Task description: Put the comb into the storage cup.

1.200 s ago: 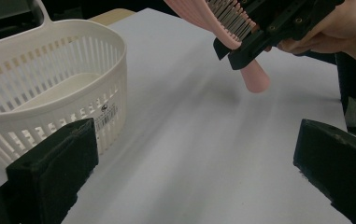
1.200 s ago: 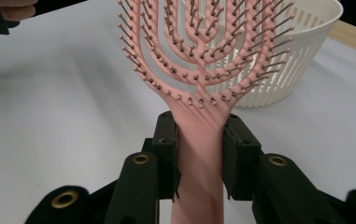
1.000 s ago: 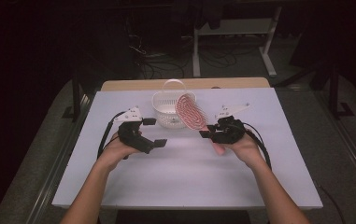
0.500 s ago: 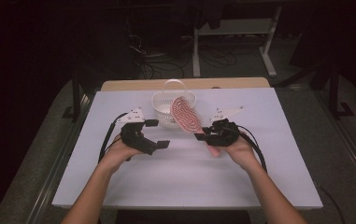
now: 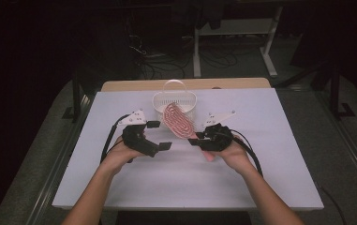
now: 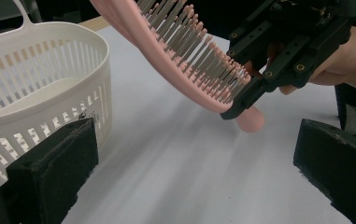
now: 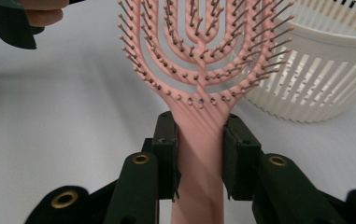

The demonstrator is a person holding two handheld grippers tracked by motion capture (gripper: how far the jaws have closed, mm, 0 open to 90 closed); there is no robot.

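Pink plastic hairbrush (image 5: 176, 121) sits clamped by its handle in the right tool (image 5: 198, 138), jaws pressed on both sides, head raised toward eleven o'clock, just at the white slatted basket (image 5: 159, 104) on the desk (image 5: 270, 164). I judge the carrying step nearly done; next calls for lifting the head over the rim, then releasing. Left tool (image 5: 159, 135) hangs wide open, holding nothing. Count: one brush, one basket, two tools.

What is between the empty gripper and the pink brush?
Nothing: the left gripper view shows bare white table between the left gripper and the hairbrush.
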